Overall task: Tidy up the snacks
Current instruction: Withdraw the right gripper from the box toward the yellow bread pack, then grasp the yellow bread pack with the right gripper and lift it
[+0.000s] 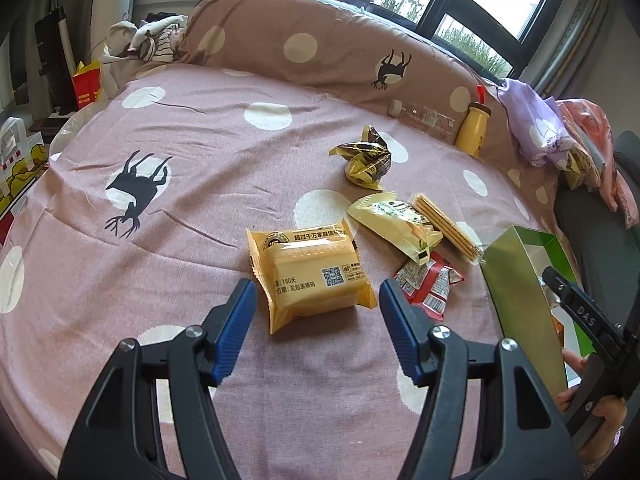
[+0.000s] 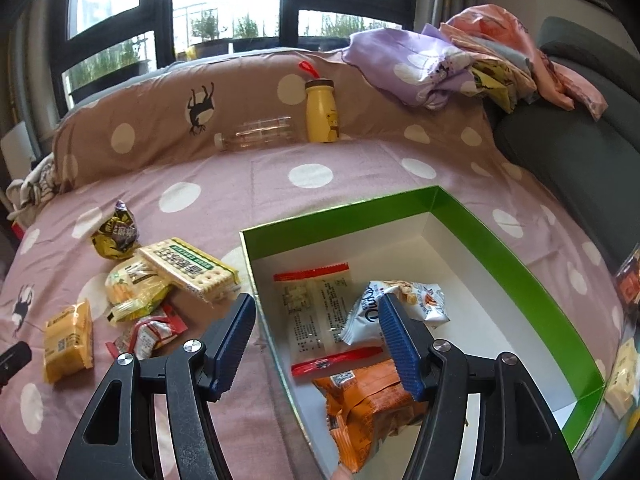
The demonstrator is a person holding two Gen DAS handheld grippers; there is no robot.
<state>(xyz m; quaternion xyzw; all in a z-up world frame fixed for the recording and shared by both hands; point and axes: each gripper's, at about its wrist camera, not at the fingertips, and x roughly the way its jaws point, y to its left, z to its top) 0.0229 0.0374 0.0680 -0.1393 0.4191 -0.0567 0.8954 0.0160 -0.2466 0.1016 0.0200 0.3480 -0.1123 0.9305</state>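
Note:
My left gripper [image 1: 318, 328] is open above the pink dotted bedspread [image 1: 160, 208]. A yellow cake pack [image 1: 310, 276] lies just ahead of its blue pads, untouched. Beyond it lie a pale green packet [image 1: 394, 222], a cracker stack [image 1: 446, 226], a red packet [image 1: 428, 284] and a dark crumpled wrapper [image 1: 366, 158]. My right gripper [image 2: 318, 344] is open and straddles the left wall of the green box [image 2: 500, 248]. In the box lie a clear packet with red ends [image 2: 320, 316], a white packet [image 2: 404, 304] and an orange packet [image 2: 368, 400]. Nothing is between the right pads.
A yellow bottle [image 2: 321, 112] and a clear plastic bottle [image 2: 260, 136] rest against the brown dotted bolster [image 2: 160, 120] at the back. Folded clothes [image 2: 460, 60] are piled on a grey sofa [image 2: 580, 140] on the right. Bags [image 1: 86, 84] stand left of the bed.

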